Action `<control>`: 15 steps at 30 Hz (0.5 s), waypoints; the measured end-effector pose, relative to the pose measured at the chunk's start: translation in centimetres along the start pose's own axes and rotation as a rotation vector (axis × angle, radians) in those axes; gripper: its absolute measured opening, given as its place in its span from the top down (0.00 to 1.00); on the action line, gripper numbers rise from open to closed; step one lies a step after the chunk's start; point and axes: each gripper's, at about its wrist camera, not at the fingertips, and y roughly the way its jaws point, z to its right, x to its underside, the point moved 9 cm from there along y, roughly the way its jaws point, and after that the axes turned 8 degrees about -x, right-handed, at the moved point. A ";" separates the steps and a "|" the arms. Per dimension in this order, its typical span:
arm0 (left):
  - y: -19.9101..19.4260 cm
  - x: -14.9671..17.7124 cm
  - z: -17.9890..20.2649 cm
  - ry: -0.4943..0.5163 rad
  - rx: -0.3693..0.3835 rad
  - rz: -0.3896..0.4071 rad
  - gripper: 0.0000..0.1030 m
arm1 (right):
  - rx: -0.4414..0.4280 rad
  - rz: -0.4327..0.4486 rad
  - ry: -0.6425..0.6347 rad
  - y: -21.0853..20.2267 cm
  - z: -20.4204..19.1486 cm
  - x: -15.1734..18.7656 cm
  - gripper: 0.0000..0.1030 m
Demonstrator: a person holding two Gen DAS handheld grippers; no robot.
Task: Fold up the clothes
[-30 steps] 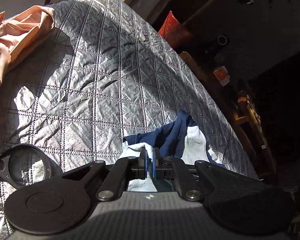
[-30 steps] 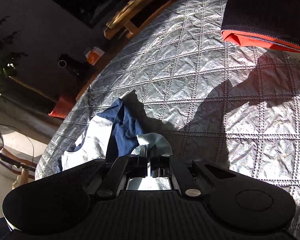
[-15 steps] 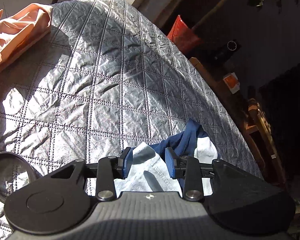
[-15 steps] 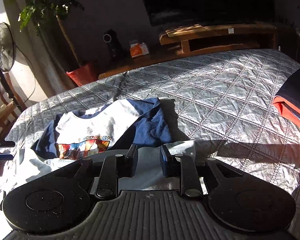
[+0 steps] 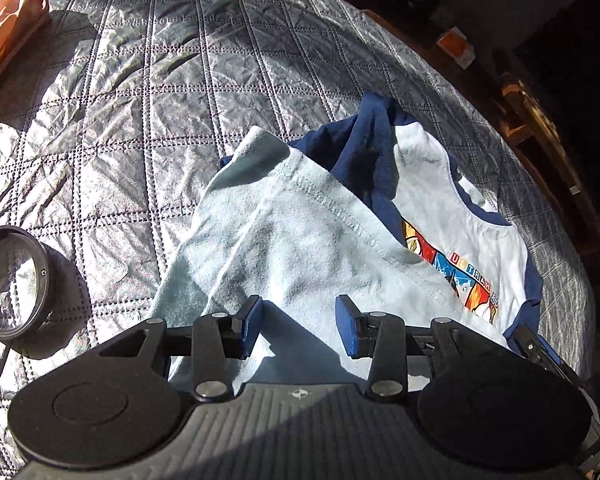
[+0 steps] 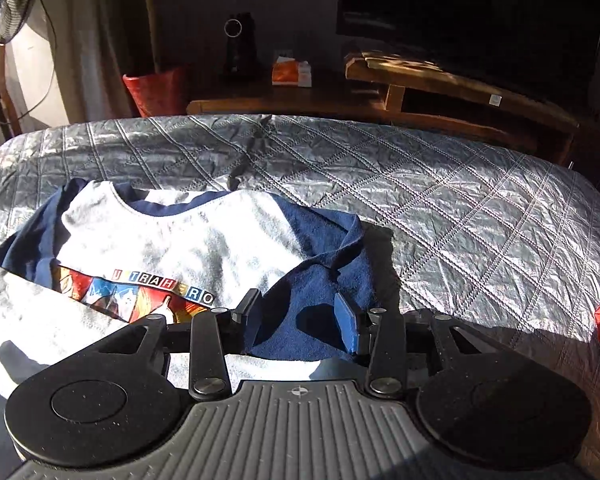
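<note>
The white shirt [image 6: 188,240] with navy sleeves and a colourful chest print lies on the silver quilted bedspread [image 6: 440,200], its hem end folded up over the lower print. The left gripper [image 5: 298,322] hangs over that pale fold, jaws spread and empty. The right gripper [image 6: 300,318], equally spread, sits above the navy sleeve [image 6: 324,264], seemingly not touching it.

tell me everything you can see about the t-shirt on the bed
The t-shirt is white-bodied with navy sleeves and collar trim, soft knit, with a colourful chest print. It lies face up on the silver quilted bedspread, its bottom hem folded up over part of the print. The right sleeve is bunched. Both grippers, left and right, hover over it open, gripping nothing.
</note>
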 end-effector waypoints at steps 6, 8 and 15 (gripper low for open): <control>-0.2 -1.3 -1.5 -0.110 0.031 -0.013 0.64 | -0.378 -0.083 -0.128 -1.1 -11.3 2.7 0.34; -0.4 -1.6 -1.8 -0.124 0.027 -0.008 0.63 | -0.339 -0.116 -0.154 1.3 -12.3 2.8 0.34; -1.1 -3.4 -4.0 -0.140 -0.044 0.043 0.53 | -0.077 -0.036 -0.006 2.0 -4.8 0.5 0.34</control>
